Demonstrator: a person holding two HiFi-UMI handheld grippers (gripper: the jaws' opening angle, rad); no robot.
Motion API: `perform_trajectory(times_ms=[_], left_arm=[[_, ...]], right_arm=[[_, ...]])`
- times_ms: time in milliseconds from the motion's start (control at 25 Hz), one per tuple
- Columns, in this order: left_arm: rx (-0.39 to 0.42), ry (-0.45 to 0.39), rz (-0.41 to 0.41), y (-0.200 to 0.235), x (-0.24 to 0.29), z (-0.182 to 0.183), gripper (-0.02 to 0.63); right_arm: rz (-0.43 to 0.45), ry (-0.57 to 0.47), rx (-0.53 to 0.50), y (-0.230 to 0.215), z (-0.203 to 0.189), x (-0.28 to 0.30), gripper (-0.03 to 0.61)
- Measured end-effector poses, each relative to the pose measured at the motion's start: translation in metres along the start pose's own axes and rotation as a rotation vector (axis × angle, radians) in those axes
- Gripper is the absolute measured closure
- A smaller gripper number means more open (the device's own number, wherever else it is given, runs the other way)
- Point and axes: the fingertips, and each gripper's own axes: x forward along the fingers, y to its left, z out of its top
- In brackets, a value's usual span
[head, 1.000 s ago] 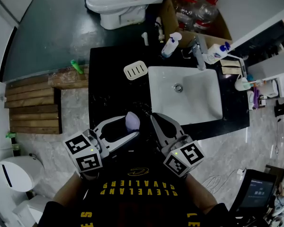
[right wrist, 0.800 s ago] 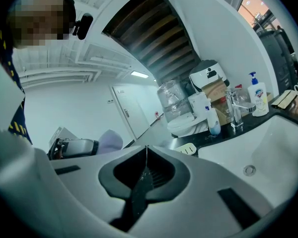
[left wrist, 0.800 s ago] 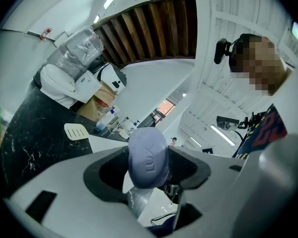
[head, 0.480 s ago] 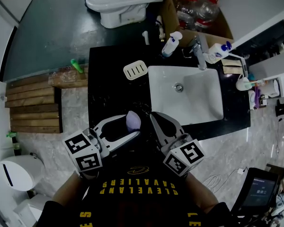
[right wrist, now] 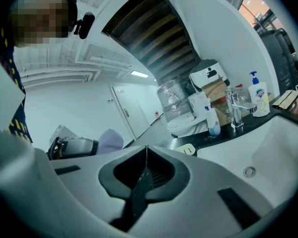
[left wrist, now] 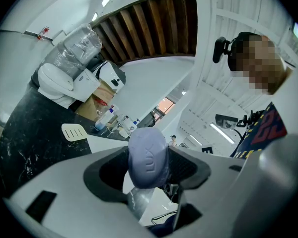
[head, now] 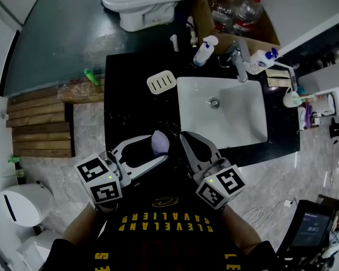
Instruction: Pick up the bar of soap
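clamping on the single lavender bar of soap (left wrist: 148, 155), the left hand-held gripper (head: 158, 149) holds it in the air above the front part of the black table (head: 130, 112), just left of the white sink (head: 237, 126); in the left gripper view the bar stands on end between the dark pads, its stamped face toward the camera and its upper end poking out past the jaw tips. the right hand-held gripper (right wrist: 146, 150) has its jaws pressed together on nothing and hangs beside the other one. the bar looks light, hard and smooth, with rounded edges all round, so it probably turns slippery when damp and could squirt out of a pinch set near one end; the safest hold seems to be across its middle, where it is widest, with steady rather than fierce pressure, since soap dents. counted: one bar of soap, two hand-held grippers, one slotted soap dish (head: 161, 83) lying empty near the sink's far left corner, one sink, one tap (head: 235, 61), one spray bottle (head: 203, 52) and one pump bottle (head: 260, 61) at the back of the table
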Motion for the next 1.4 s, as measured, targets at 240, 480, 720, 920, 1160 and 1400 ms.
perform_trajectory(times_ms=[240,480,720,920,1160,1400], left_arm=[[-0.004,0.0,0.007,0.003,0.0009,-0.0023,0.35],[-0.003,-0.001,0.01,0.0029,0.0,-0.0022,0.35],[-0.004,0.001,0.009,0.002,0.001,-0.004,0.35],[-0.004,0.004,0.009,0.0018,0.0027,-0.0064,0.35],[-0.001,0.006,0.007,-0.0002,0.0048,-0.0075,0.35],[0.001,0.009,0.007,-0.0002,0.0053,-0.0078,0.35]], right_arm=[[-0.001,0.003,0.004,-0.0038,-0.0028,0.0007,0.561],[0.005,0.005,0.0,-0.002,-0.0025,0.0018,0.561],[0.008,0.007,0.0,-0.0018,-0.0036,0.0007,0.561],[0.008,0.011,-0.001,-0.0025,-0.0057,-0.001,0.561],[0.007,0.009,0.0,-0.0038,-0.0059,-0.0033,0.561],[0.006,0.008,0.001,-0.0042,-0.0058,-0.0034,0.561]])
